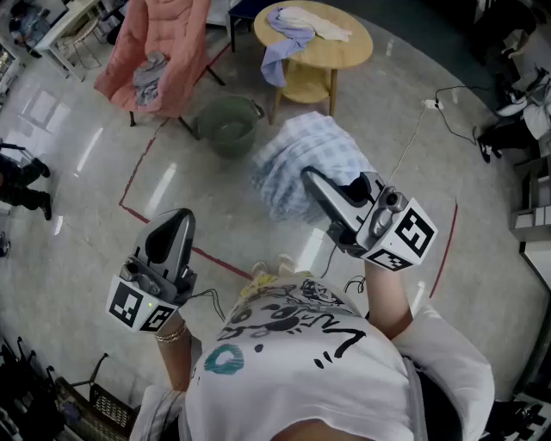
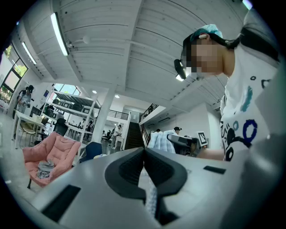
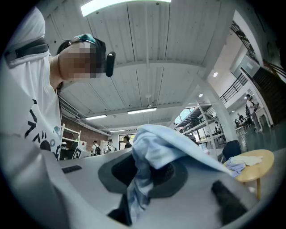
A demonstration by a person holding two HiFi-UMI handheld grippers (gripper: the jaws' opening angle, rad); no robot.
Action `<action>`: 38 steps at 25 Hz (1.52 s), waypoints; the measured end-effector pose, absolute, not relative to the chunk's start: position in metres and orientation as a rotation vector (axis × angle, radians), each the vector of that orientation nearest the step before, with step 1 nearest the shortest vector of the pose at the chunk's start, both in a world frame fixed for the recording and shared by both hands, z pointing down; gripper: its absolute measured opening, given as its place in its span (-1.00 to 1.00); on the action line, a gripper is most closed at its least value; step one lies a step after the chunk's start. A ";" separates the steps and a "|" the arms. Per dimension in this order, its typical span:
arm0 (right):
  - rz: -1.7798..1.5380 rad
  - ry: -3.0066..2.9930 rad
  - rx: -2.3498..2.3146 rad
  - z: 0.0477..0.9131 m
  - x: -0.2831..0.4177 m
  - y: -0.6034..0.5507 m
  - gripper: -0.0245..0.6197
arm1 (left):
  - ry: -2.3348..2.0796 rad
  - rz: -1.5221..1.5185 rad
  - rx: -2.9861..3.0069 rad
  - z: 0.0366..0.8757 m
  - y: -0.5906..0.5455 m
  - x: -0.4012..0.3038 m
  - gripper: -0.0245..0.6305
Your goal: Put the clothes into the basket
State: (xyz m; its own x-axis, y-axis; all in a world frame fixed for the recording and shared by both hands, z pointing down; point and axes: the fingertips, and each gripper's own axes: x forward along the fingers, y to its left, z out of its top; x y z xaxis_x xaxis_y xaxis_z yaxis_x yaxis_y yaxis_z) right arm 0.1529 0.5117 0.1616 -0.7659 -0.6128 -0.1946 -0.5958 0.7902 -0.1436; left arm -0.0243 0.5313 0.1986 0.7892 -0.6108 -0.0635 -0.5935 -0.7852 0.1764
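Observation:
My right gripper point(image 1: 313, 183) is shut on a light blue checked garment point(image 1: 303, 162), which hangs in the air in front of me above the floor. In the right gripper view the cloth point(image 3: 166, 144) drapes over the jaws and a fold is pinched between the pads. The grey-green basket point(image 1: 227, 126) stands on the floor beyond the garment, to its left, and looks empty. My left gripper point(image 1: 175, 222) is held low at the left, level, its jaws shut with nothing between them. From the left gripper view, the right gripper point(image 2: 184, 143) with the cloth point(image 2: 158, 139) shows to the right.
A pink folding chair point(image 1: 168, 43) with a grey garment point(image 1: 148, 77) on it stands at the back left. Behind the basket, a round wooden table point(image 1: 343, 53) carries more clothes point(image 1: 297, 26). Red tape lines point(image 1: 138, 168) mark the floor. A cable point(image 1: 413, 142) runs at the right.

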 end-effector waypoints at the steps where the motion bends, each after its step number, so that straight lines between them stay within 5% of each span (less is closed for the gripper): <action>1: -0.107 2.750 -0.941 0.161 0.153 0.511 -0.70 | -0.958 -0.174 2.833 0.198 0.531 -0.024 -0.88; 38: -0.201 2.727 -0.868 0.185 0.224 0.489 -0.70 | -1.186 -0.104 2.745 0.219 0.525 0.008 -0.88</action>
State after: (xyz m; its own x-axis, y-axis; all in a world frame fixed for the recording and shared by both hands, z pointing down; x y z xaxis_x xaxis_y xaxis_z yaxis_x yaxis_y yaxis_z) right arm 0.2236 0.4894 0.1846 -0.7833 -0.5835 -0.2144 -0.5458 0.8107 -0.2121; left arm 0.0076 0.5246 0.2186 0.6852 -0.7284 -0.0046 -0.7181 -0.6765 0.1637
